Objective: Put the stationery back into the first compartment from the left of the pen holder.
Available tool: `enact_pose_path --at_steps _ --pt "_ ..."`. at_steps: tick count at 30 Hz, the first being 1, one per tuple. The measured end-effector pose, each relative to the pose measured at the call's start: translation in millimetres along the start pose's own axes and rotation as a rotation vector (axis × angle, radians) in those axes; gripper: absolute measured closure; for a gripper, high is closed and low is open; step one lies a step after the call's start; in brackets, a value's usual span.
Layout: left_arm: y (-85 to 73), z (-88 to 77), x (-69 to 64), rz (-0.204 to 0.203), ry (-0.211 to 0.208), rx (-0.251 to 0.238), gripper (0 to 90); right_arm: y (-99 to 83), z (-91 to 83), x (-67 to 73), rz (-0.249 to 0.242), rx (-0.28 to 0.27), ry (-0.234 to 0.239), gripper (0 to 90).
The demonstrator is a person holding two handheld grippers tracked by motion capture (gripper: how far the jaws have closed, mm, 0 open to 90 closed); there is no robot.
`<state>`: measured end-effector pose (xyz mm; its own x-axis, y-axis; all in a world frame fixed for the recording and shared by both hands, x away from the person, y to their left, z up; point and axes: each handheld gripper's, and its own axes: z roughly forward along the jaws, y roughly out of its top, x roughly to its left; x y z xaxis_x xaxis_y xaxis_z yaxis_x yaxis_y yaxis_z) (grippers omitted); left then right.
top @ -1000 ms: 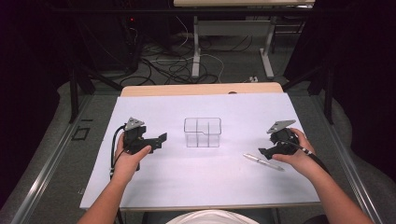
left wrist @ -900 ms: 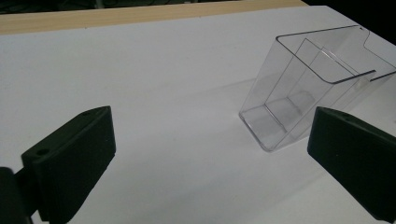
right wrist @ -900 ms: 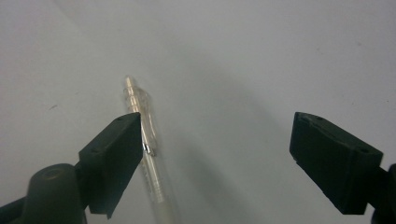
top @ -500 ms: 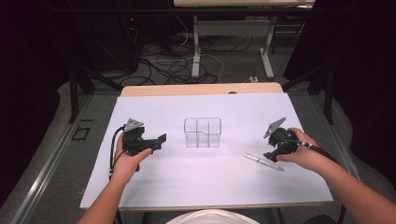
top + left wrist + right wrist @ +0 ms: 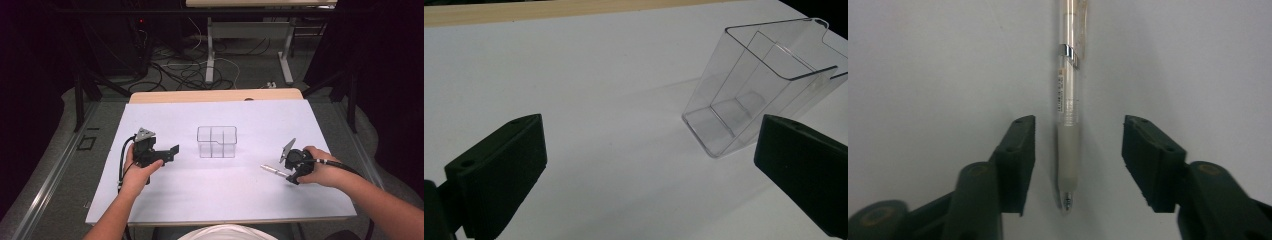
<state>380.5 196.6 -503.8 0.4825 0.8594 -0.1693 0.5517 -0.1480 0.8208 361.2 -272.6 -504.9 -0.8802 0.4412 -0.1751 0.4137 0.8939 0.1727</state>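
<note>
Your right gripper (image 5: 1075, 150) has just been closing around the pen (image 5: 1069, 100), pads not yet touching; the left gripper (image 5: 649, 170) gapes wide.

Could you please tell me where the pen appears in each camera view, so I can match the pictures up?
High view: the pen lies on the white sheet, at the right, just left of the right gripper.
Left gripper view: the pen is not in this picture.
Right gripper view: the pen runs straight up the middle, its tip end between the jaws, neither pad touching it.
Shared landmark: the white sheet under everything.
</note>
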Motion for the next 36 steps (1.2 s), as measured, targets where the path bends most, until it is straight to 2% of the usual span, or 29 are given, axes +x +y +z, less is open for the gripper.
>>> enact_pose_path --at_steps 2,7,8,9,10,11,15,16,17,18,19,23,24,25,26,27,28,29,30,31,32,33,34,36 --pt "0.1 -0.1 0.0 0.0 0.001 0.0 0.5 -1.2 2.4 -0.8 0.007 -0.029 0.033 55.8" --pt "-0.3 0.6 -0.1 0.0 0.005 -0.001 0.8 -2.6 4.1 -3.9 0.002 0.006 0.01 60.9" --pt "-0.1 0.5 0.1 0.002 0.003 0.003 0.8 -3.6 6.0 -4.5 0.012 -0.008 0.048 62.4" --pt "-0.1 0.5 0.1 0.001 -0.001 0.005 0.8 -3.8 5.7 -5.8 -0.014 0.015 0.009 63.9" --pt "-0.1 0.6 0.0 0.002 0.001 0.006 0.8 -4.4 7.3 -5.3 -0.004 0.005 0.007 64.6" --pt "-0.4 1.0 -0.2 0.001 0.003 0.002 0.8 -4.4 7.9 -6.0 -0.004 0.013 0.028 65.2" --pt "-0.7 1.2 -0.1 0.004 0.003 0.005 0.9 -4.4 10.2 -4.8 -0.014 0.025 0.032 68.2" --pt "-0.7 1.2 -0.2 0.003 0.003 0.005 0.9 -4.7 11.8 -3.7 0.0 0.006 0.054 69.3" --pt "-0.7 1.3 -0.3 0.004 0.003 0.006 0.9 -4.7 11.9 -3.8 -0.005 0.021 0.045 69.9" --pt "-0.8 1.4 -0.4 0.004 0.003 0.006 0.9 -5.5 14.1 -3.7 -0.008 0.003 0.045 70.2" --pt "-0.8 1.4 -0.3 0.004 0.003 0.006 1.0 -4.9 13.3 -3.6 -0.014 0.028 0.036 71.2" --pt "-0.8 1.4 0.3 0.01 0.005 0.008 1.0 -5.2 16.5 -2.9 -0.024 0.046 0.037 74.2" --pt "-0.9 1.5 0.3 0.01 0.006 0.006 1.0 -6.4 19.6 -2.9 -0.006 0.007 0.066 74.8" --pt "-0.9 1.5 0.3 0.009 0.006 0.007 1.0 -5.8 19.0 -3.4 -0.019 0.015 0.052 75.2" --pt "-0.9 1.5 0.4 0.009 0.006 0.008 1.0 -4.6 16.5 -3.1 -0.019 0.046 0.045 76.0" --pt "-0.9 1.6 0.4 0.008 0.006 0.008 1.1 -5.3 18.5 -2.9 -0.013 0.02 0.051 77.2" --pt "-1.0 1.7 0.4 0.009 0.005 0.006 1.1 -4.3 17.0 -2.5 -0.019 0.046 0.031 78.0" --pt "-1.0 1.7 0.2 0.008 0.005 0.008 1.1 -3.4 16.1 -2.9 -0.023 0.063 0.042 78.5" --pt "-1.1 1.8 0.1 0.006 0.003 0.008 1.1 -3.4 17.6 -2.7 -0.022 0.044 0.037 78.9" --pt "-1.2 2.0 -0.3 0.002 0.002 0.007 1.1 -2.4 16.5 -3.5 -0.015 0.068 0.049 79.1" --pt "-1.2 2.3 -0.2 0.004 0.0 0.005 1.1 -2.3 17.1 -2.9 0.008 0.054 0.072 79.2" --pt "-1.3 2.4 -0.3 0.004 0.001 0.004 1.1 -2.1 16.6 -4.0 -0.007 0.071 0.052 79.3" --pt "-1.4 2.6 -0.3 0.009 0.008 -0.002 1.1 -2.7 18.0 -3.5 -0.001 0.051 0.048 79.3" --pt "-1.5 2.9 -0.5 0.008 0.01 -0.005 1.1 -2.9 18.1 -3.4 0.004 0.049 0.048 79.4"
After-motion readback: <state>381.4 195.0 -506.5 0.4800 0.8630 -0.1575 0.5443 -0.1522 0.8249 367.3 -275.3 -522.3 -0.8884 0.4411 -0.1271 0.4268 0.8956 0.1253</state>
